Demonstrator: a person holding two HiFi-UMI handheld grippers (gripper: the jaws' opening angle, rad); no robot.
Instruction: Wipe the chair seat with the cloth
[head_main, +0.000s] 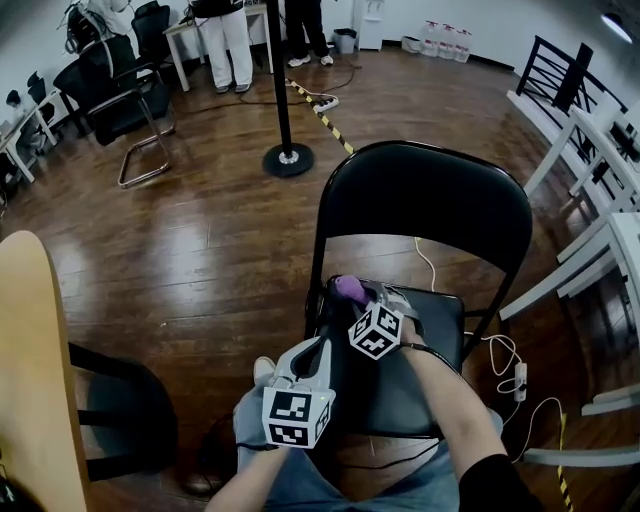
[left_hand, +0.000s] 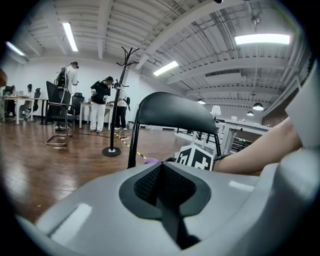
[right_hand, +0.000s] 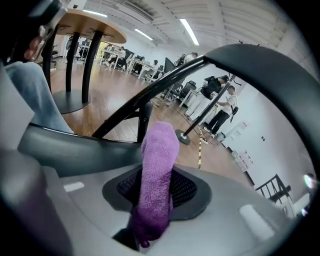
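Starting nearest, the left gripper hangs over the front-left edge of the seat, at about 7 o'clock from the other tool. Its own view shows its jaws pressed together with nothing between them. Just beyond it, the right gripper has its jaws clamped on a purple terry cloth. In the right gripper view the cloth runs up the line between the jaws and sticks out past their tips as a rounded fold. The cloth lies at 12 o'clock from the right gripper's marker cube, at the rear-left corner of the seat of the black folding metal chair. Whether it touches the seat cannot be told. The curved backrest rises just behind it. Farther off, at 11 o'clock on the brown wooden floor, stands a black pole stand with a round base. A black office chair stands at 10 o'clock.
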